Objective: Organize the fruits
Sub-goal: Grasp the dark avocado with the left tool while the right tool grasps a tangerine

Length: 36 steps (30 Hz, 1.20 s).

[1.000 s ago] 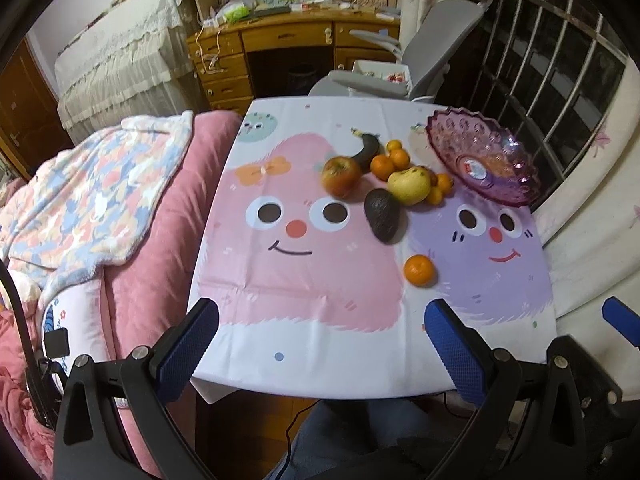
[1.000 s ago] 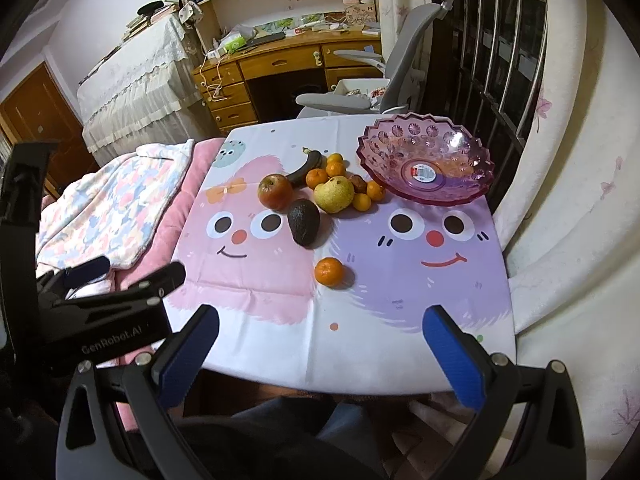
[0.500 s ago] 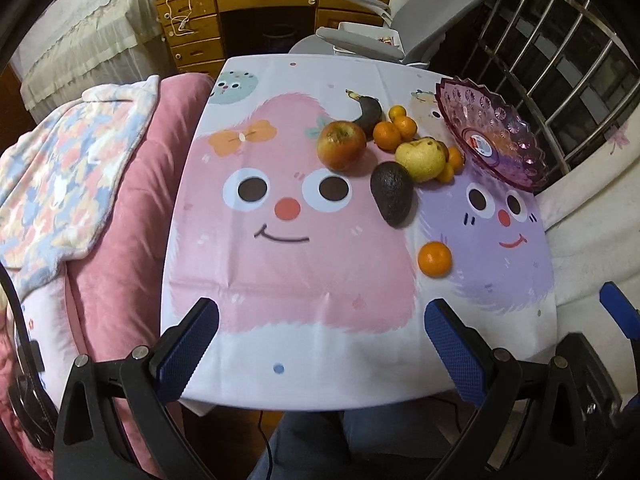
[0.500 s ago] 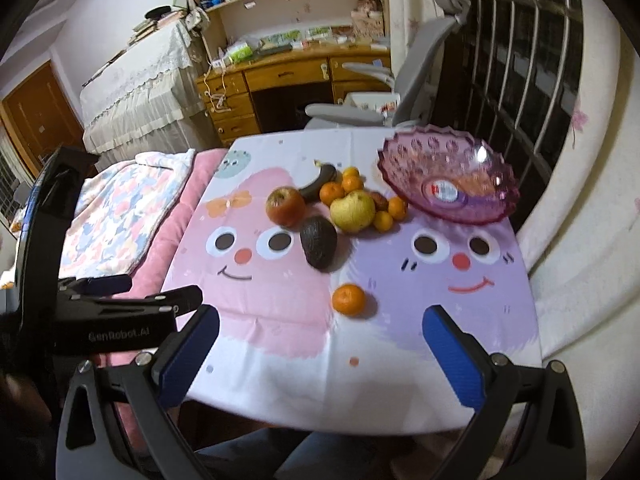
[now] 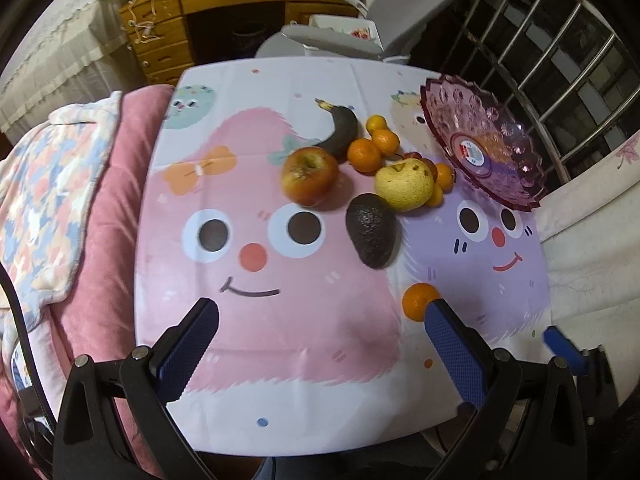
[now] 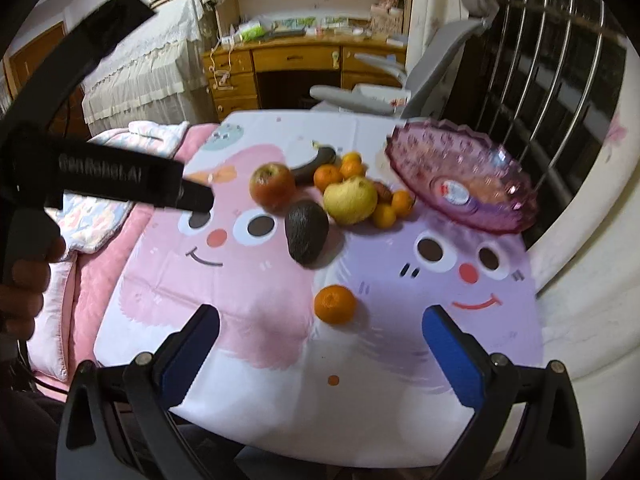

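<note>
Fruit lies on a cartoon tablecloth [image 5: 280,320]: a red apple [image 5: 309,175], a dark banana [image 5: 341,130], a yellow pear [image 5: 405,185], a dark avocado [image 5: 373,235], several small oranges [image 5: 365,155] and one lone orange [image 5: 418,301]. An empty purple glass bowl [image 5: 480,148] stands at the right. My left gripper [image 5: 320,328] is open above the near table, its right finger beside the lone orange. My right gripper [image 6: 320,340] is open, with the lone orange [image 6: 334,304] just ahead between the fingers. The bowl [image 6: 460,184] and apple [image 6: 273,189] also show there.
A pink quilt and floral blanket [image 5: 60,184] lie left of the table. A grey office chair [image 5: 360,28] and a wooden desk [image 5: 240,0] stand behind it. A metal window grille [image 5: 560,60] is at the right. The left gripper's body [image 6: 120,176] crosses the right wrist view.
Both grippers have moved forward and lower over the table, so the fruit looks larger. The lone orange is now close to both grippers' fingers. Nothing was grasped.
</note>
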Tool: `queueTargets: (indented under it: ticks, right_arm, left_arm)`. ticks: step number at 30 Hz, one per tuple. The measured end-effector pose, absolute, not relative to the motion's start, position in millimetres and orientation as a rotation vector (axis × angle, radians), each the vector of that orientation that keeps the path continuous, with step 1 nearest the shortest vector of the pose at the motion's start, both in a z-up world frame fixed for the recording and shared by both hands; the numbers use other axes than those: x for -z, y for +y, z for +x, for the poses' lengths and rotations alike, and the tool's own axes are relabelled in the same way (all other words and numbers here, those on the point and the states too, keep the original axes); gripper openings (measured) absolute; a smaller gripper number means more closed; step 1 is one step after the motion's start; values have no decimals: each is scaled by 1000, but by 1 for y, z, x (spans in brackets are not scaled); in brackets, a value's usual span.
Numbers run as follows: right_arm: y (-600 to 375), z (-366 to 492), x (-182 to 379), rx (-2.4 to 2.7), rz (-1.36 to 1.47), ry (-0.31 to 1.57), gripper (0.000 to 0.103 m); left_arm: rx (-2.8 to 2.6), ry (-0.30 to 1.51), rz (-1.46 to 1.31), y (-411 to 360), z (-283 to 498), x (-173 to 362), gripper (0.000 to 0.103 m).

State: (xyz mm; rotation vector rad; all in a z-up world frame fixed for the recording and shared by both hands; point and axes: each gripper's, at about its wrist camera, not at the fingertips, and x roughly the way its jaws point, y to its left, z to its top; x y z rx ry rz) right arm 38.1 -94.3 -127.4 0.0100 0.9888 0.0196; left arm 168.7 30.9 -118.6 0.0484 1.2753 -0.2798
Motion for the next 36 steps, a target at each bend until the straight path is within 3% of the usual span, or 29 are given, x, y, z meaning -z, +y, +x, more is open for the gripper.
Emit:
queueTargets:
  ticks: [13,21,26,36]
  right_arm:
    - [-101,84,215,-174,-29,1217,77]
    - [-111,105,236,-247,-33,1274,65]
    - [-115,113,246,-281,-25,1310,56]
    - [-121,129,253,-280,-39,1293,48]
  left_arm:
    - [362,1387,89,-30,227,191,102]
    - [347,1452,86,-54,255,231,101]
    - [340,1470,89,-59,265,247,95]
    - [348,1503,91,-64,274,264,67]
